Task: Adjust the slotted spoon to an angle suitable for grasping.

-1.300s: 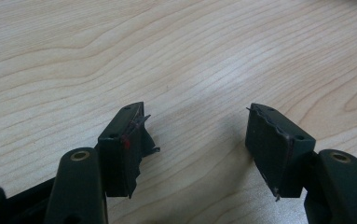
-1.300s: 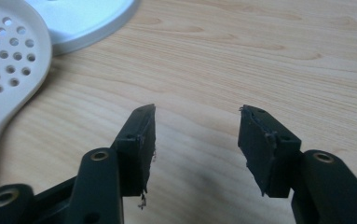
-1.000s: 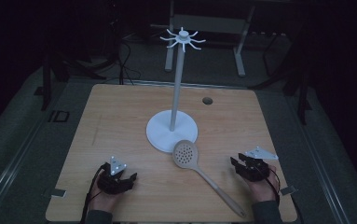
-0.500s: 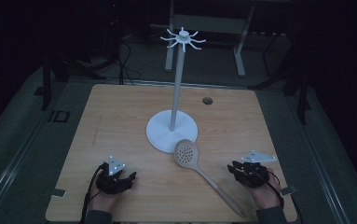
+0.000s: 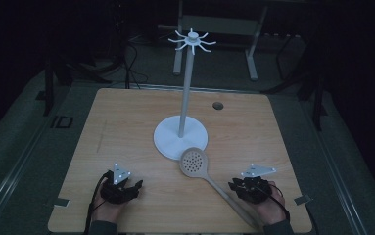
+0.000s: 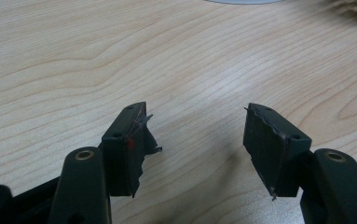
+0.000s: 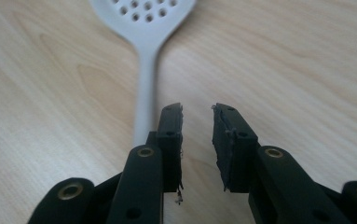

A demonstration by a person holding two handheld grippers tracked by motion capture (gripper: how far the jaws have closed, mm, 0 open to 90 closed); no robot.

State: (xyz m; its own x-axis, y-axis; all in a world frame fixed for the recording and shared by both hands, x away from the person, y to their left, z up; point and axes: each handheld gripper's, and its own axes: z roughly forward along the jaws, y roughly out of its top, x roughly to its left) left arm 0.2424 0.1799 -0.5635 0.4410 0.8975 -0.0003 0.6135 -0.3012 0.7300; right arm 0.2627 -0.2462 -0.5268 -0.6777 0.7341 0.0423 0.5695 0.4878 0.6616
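Tongs on the left [image 6: 192, 140] gape wide over bare table [image 5: 126, 127], gripping nothing. Centre stage, the white stand [image 5: 180, 138]; just right of its base lies the slotted spoon [image 5: 194, 162], handle running toward the near right. It looks light, stiff, slick plastic — best pinched mid-handle. Right tongs [image 7: 197, 140], parted only narrowly, sit empty just beside that handle.

Your left gripper [image 5: 121, 188] sits near-left, jaws wide apart; your right gripper [image 5: 250, 188], near-right, jaws narrowly parted.
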